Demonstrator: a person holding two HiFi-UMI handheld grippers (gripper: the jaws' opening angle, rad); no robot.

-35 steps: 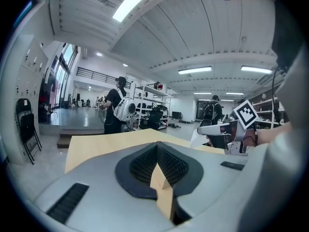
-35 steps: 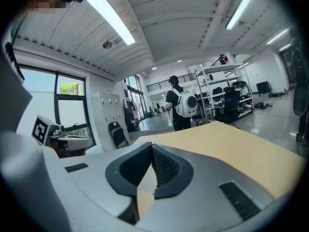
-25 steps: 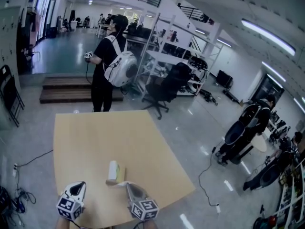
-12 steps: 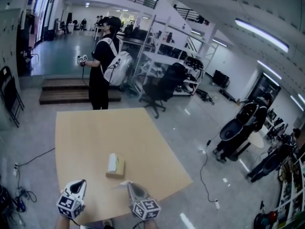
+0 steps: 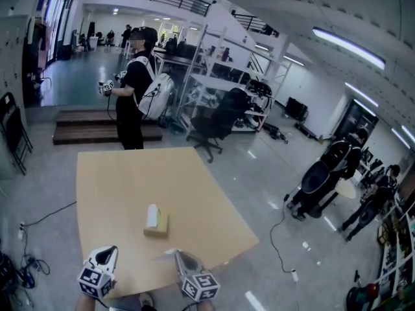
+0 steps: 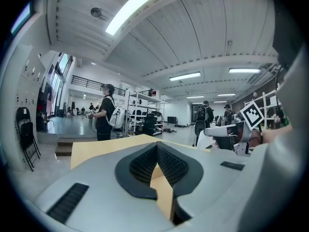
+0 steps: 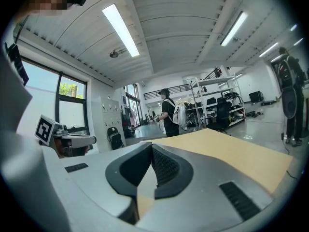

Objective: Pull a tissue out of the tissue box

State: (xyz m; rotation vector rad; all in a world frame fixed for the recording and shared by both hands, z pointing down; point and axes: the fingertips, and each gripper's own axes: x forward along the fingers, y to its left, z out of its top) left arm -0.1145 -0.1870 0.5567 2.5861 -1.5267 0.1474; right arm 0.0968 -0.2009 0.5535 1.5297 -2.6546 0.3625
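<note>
A tan tissue box (image 5: pixel 157 225) with a white tissue standing out of its top lies on the wooden table (image 5: pixel 130 180), near the front. My right gripper (image 5: pixel 176 255) is shut at the table's near edge, short of the box. A white tissue (image 5: pixel 163 256) sticks out from its tip. In the right gripper view the pads of that gripper (image 7: pixel 151 147) meet with a pale strip between them. My left gripper (image 5: pixel 110 251) hovers to the left of it, also near the edge. Its jaws (image 6: pixel 157 147) are shut with nothing in them.
A person with a white backpack (image 5: pixel 137 89) stands beyond the table's far edge, holding grippers. A black office chair (image 5: pixel 224 118) and shelving stand behind. More people (image 5: pixel 327 173) are on the floor at right. A folding chair (image 5: pixel 13 131) is at far left.
Both grippers have drawn back from the tissue box toward the near edge, the right one carrying the tissue. The person behind the table has stepped to the left.
</note>
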